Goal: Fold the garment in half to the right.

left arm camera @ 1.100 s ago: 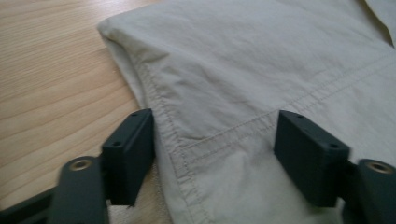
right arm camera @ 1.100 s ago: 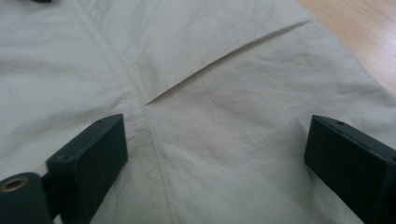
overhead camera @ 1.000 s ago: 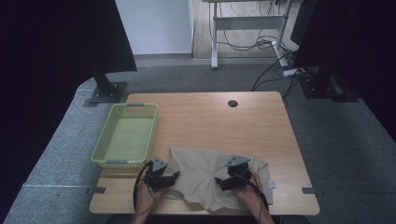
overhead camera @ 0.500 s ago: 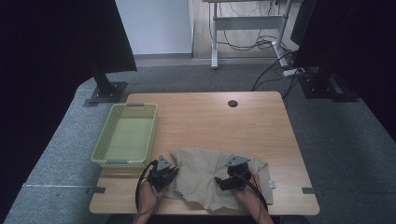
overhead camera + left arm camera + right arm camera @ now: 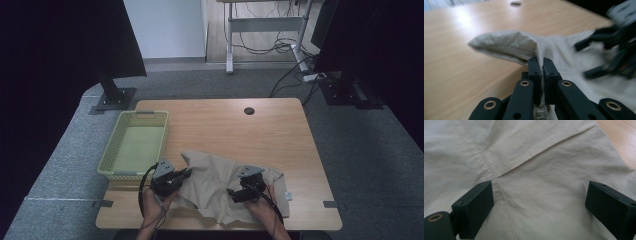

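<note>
Pinching the hem of the beige garment (image 5: 524, 46), the left gripper (image 5: 186, 173) lifts that edge beside the basket (image 5: 116, 173); the right gripper (image 5: 231, 193) (jaws spread) hovers over the cloth, bare table (image 5: 240, 127) beyond.

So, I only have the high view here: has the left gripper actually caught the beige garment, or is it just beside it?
Observer: Caught. The left gripper is shut on a stitched edge of the beige garment, which is raised off the table.
Operator: And the right one?
Observer: The right gripper is open, its jaws wide apart over the cloth.
Operator: What's under it?
Observer: A double-stitched seam runs past its left jaw.
</note>
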Tool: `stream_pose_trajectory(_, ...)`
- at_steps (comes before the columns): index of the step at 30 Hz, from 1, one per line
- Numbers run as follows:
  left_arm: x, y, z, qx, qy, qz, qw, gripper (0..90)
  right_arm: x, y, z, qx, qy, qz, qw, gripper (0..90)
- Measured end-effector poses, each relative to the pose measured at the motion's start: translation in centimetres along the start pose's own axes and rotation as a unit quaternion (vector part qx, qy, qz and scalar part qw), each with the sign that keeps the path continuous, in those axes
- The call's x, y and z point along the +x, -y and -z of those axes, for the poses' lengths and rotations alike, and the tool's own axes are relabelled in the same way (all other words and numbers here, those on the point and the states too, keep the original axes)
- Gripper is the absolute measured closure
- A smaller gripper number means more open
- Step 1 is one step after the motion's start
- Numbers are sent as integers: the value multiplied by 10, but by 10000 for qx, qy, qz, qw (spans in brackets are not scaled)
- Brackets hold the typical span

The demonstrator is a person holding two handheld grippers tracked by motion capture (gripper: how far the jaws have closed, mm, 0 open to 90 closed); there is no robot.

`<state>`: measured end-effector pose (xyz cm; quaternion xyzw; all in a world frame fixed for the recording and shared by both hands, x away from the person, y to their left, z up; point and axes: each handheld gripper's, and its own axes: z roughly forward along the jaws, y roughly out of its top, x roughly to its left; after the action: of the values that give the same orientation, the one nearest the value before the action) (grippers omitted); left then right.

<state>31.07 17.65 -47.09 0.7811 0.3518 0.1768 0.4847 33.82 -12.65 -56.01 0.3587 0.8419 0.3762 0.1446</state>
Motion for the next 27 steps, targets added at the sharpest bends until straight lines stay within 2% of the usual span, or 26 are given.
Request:
stream_pose_trajectory(5, -17, -22, 5, -242, 264, -246, 9991, 867, 5, -7, -8, -2, -56, 59, 10000, 76)
stream_pose_trajectory(7, -24, -29, 5, -269, 350, -367, 9984, 867, 8, -10, -11, -4, -89, 77, 9999, 76)
stream_pose_trajectory(13, -39, -44, -3, -286, 584, -525, 9965, 867, 20, -19, -21, -3, -195, 167, 9997, 83)
stream_pose_trajectory(21, -50, -49, -21, -184, 815, -637, 9945, 867, 42, -31, -34, 4, -342, 334, 9989, 85)
stream_pose_trajectory(24, -50, -46, -23, -176, 844, -600, 9945, 866, 48, -33, -36, 6, -394, 379, 9985, 88)
stream_pose_trajectory(27, -48, -46, -22, -165, 804, -608, 9948, 866, 48, -33, -36, -5, -413, 369, 9985, 94)
